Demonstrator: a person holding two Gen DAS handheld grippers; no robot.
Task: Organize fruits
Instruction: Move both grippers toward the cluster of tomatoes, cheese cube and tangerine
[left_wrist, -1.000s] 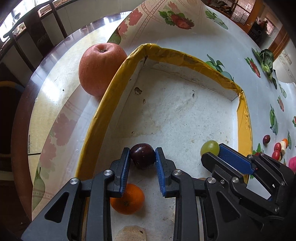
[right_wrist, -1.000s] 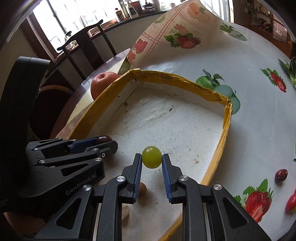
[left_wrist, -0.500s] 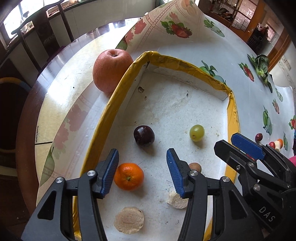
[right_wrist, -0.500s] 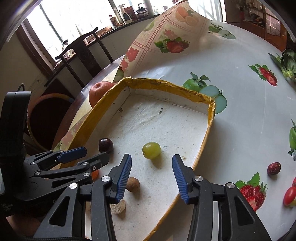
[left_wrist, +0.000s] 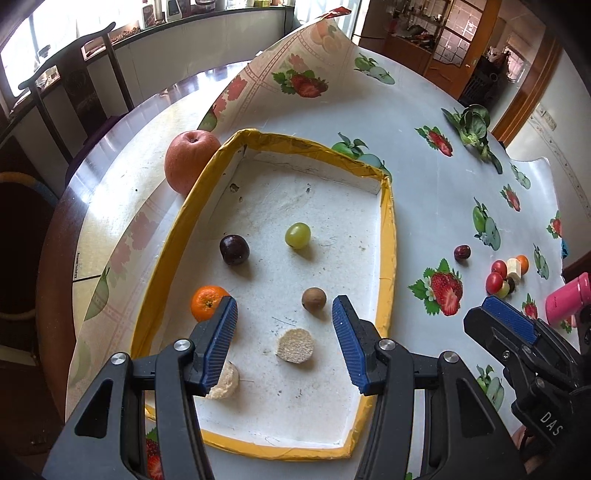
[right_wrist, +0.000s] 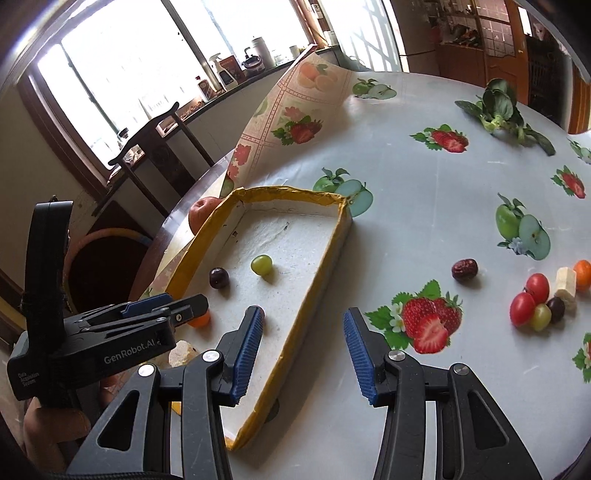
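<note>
Both grippers have let go and pulled back, the left gripper (left_wrist: 284, 332) and right gripper (right_wrist: 303, 349) now spread and empty, leaving plum (left_wrist: 234, 249) and grape (left_wrist: 297, 235) resting in the tray (left_wrist: 388, 236), with more fruit (right_wrist: 543, 299) waiting on the table.

Hovering with jaws spread wide: left gripper (left_wrist: 284, 341), over the near part of a yellow-rimmed tray (left_wrist: 388, 236). Lying between the blue pads: a pale round slice (left_wrist: 295, 346). Sitting just ahead: brown nut (left_wrist: 314, 300); farther ahead, green grape (left_wrist: 297, 235) and dark plum (left_wrist: 234, 249). Peeking past the left pad: tangerine (left_wrist: 207, 302). Resting beyond the tray's far left corner: apple (left_wrist: 190, 160). Showing at right: right gripper (left_wrist: 517, 332).
</note>
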